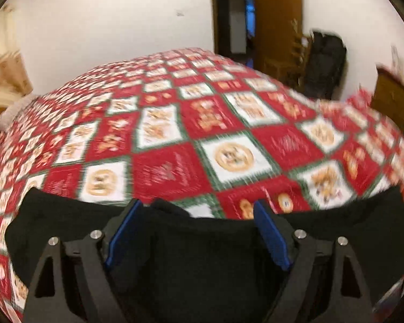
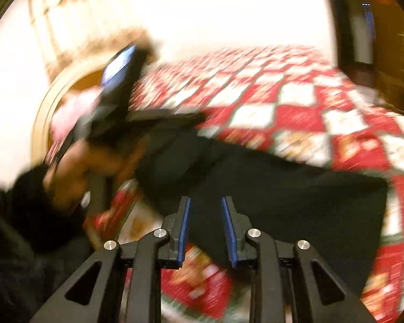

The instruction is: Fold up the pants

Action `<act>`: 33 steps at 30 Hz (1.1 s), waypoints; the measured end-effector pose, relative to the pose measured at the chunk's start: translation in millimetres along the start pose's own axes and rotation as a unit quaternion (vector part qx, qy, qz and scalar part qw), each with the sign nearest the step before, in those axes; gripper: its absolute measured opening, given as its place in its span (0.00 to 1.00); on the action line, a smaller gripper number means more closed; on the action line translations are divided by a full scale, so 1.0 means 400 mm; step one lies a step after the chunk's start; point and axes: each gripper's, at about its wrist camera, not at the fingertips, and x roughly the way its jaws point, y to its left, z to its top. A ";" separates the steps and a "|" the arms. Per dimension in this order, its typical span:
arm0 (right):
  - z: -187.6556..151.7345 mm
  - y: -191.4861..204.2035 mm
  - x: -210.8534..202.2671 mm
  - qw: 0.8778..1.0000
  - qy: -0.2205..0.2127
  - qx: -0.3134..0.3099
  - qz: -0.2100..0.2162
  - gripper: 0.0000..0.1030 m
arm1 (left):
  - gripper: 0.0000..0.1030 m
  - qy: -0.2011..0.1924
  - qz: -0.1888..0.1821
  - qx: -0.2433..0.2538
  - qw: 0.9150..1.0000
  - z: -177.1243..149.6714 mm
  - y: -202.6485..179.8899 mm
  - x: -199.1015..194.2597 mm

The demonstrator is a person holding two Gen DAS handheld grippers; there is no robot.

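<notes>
The black fabric pants (image 1: pixel 202 255) lie on a bed covered by a red, white and green checkered quilt (image 1: pixel 191 134) printed with small tan figures. In the left wrist view the dark cloth fills the lower part of the frame as one broad band, its far edge wavy, with a small raised bump just beyond and between the fingers. Both views are smeared by motion, so seams and waistband cannot be made out.

The left gripper (image 1: pixel 199 232) has its blue-padded fingers (image 1: pixel 125 235) spread wide apart, with pants fabric lying between and beneath them; nothing is pinched, and whether the pads touch the cloth cannot be told. The right gripper (image 2: pixel 208 231) has its blue-edged fingers (image 2: pixel 184 228) parted by a narrower gap, released, with the edge of the black cloth passing between and under them; contact with the pads is unclear.

Only the right wrist view shows the pants as a long dark shape (image 2: pixel 269 196) running from ahead-left of the fingers out to a squared end on the right, and quilt showing below the fingers. It also shows the person's left hand (image 2: pixel 75 172), in a dark sleeve, ahead-left of the fingers, gripping the other gripper's black body (image 2: pixel 121 94), which carries a lit screen. The left view alone shows a white wall (image 1: pixel 107 27) and a brown wooden doorway (image 1: pixel 277 21) beyond the bed.
</notes>
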 end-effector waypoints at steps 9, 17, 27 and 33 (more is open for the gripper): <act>0.031 -0.113 0.155 0.990 0.075 0.029 -0.116 0.25 | 0.83 0.022 -0.062 0.063 0.996 -0.101 -0.112 -0.057; 0.047 -0.124 0.134 0.987 0.021 0.085 -0.134 0.24 | 0.86 0.072 -0.060 0.008 0.996 -0.114 -0.048 0.015; 0.057 0.086 0.259 0.997 0.059 -0.050 -0.021 0.24 | 0.85 0.016 0.044 -0.054 0.997 -0.085 0.192 -0.078; 0.066 0.099 0.343 0.997 0.045 -0.050 -0.046 0.27 | 0.85 0.024 0.121 -0.143 0.982 -0.133 0.387 -0.091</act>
